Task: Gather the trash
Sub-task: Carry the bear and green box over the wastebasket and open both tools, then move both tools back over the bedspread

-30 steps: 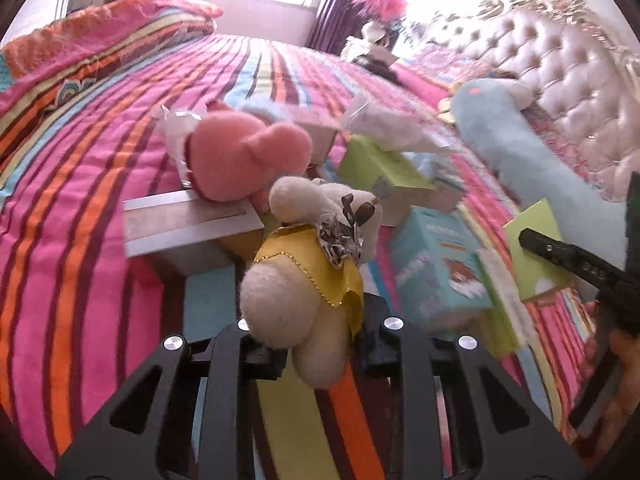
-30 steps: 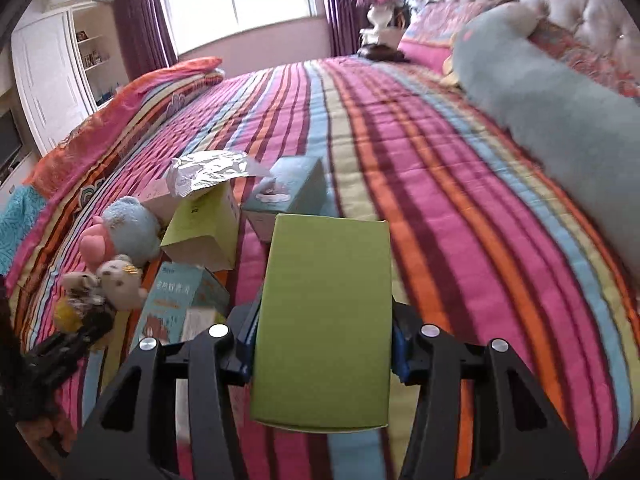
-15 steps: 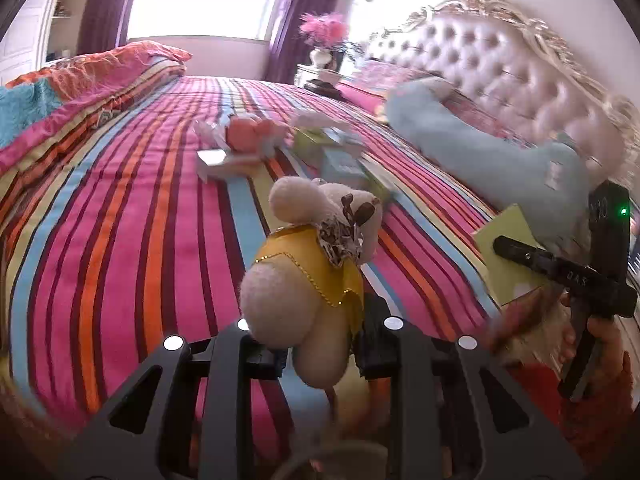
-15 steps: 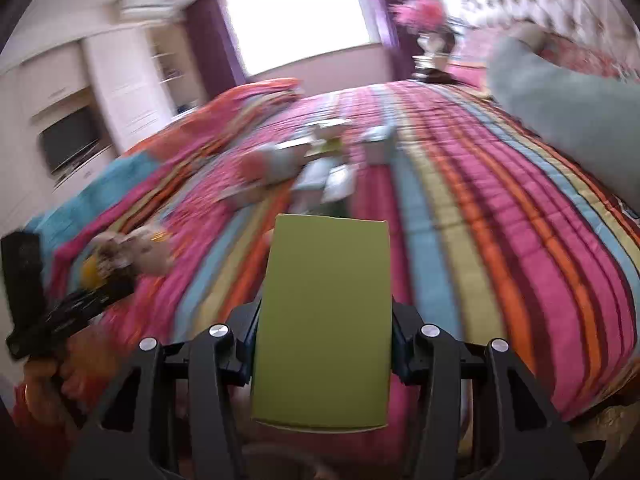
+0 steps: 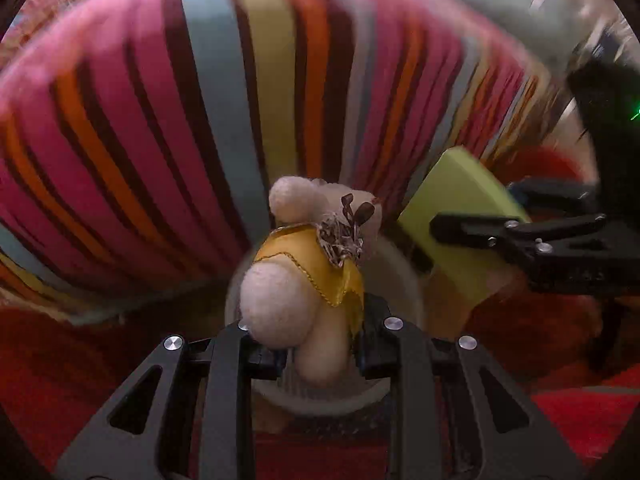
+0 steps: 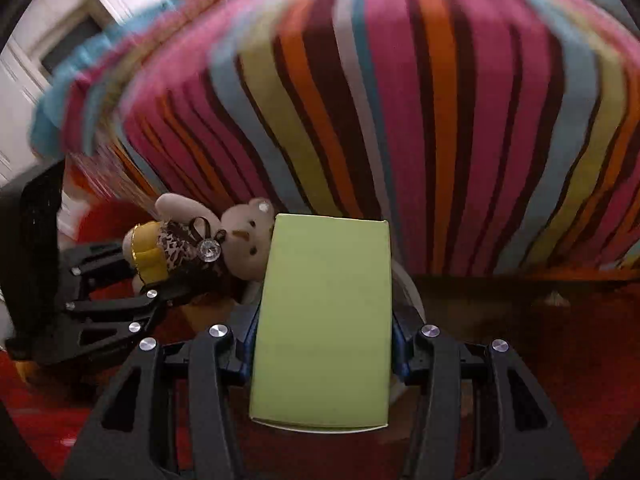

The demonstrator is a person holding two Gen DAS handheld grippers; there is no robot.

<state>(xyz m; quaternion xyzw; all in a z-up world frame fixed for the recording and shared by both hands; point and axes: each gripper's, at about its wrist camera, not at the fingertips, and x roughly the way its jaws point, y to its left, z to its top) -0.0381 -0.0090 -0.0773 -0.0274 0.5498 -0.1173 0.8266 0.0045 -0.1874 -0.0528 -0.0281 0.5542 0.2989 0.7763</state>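
Both hands are swinging away from the pile on the bed and tipping downward, so the striped bedspread (image 6: 440, 120) that was lying flat ahead is now hanging as a wall on the far side, with red floor (image 6: 540, 340) near.

The left tongs (image 5: 320, 344) are squeezing a small plush bear (image 5: 308, 276) by its lower body. It is soft and light, so it is squashing between the pads; gripping low on the body is working, though its head is free to flop.

The right tongs (image 6: 324, 354) are clamping a flat green box (image 6: 324, 312) by its two long edges. It looks like thin, light cardboard, stiff enough but easy to crush.

Beneath both items a pale round rim (image 5: 320, 404) is showing, possibly a bin, though blur and the held things are hiding most of it.
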